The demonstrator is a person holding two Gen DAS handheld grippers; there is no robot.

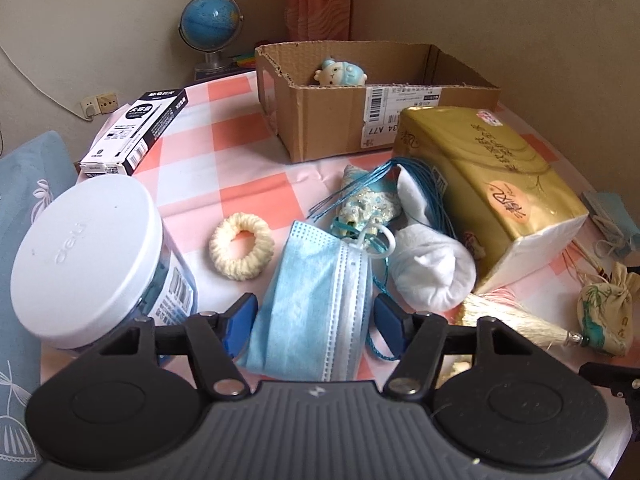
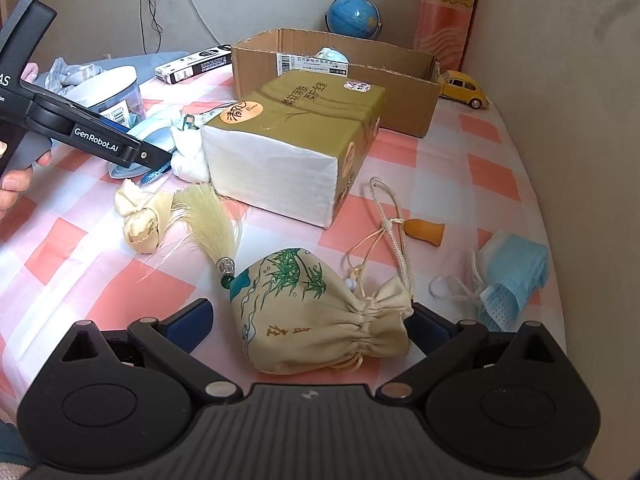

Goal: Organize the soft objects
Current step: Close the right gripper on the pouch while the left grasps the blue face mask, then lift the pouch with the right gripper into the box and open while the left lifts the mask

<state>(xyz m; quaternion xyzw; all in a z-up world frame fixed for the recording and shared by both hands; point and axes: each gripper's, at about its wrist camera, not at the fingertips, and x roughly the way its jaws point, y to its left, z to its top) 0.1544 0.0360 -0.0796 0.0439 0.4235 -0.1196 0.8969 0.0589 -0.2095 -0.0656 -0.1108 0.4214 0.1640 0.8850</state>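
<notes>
Left gripper [image 1: 316, 322]: jaws spread wide, one on each side of the blue face mask [image 1: 310, 304], not squeezing yet. Right gripper [image 2: 310, 320]: jaws spread wide too, one on each side of the cloth pouch [image 2: 316, 312] with green leaves drawn on it, not pinching.

Looks like the picking-up step, with both soft things waiting between open jaws.

Next to the mask: white sock [image 1: 432, 272], yellow hair tie [image 1: 241, 248], blue strings [image 1: 384, 188]. Just past the mask and the pouch: gold tissue pack [image 1: 488, 184]. Behind the tissue pack: cardboard box [image 1: 340, 120], with one small blue plush toy [image 1: 340, 74] inside already. Right of the tissue pack: second mask [image 2: 512, 276].

Next move, as a guess: close softly on the mask and on the pouch, lift, carry over the tissue pack, drop in the box. Careful with the mask loops and blue strings, maybe tangled.
</notes>
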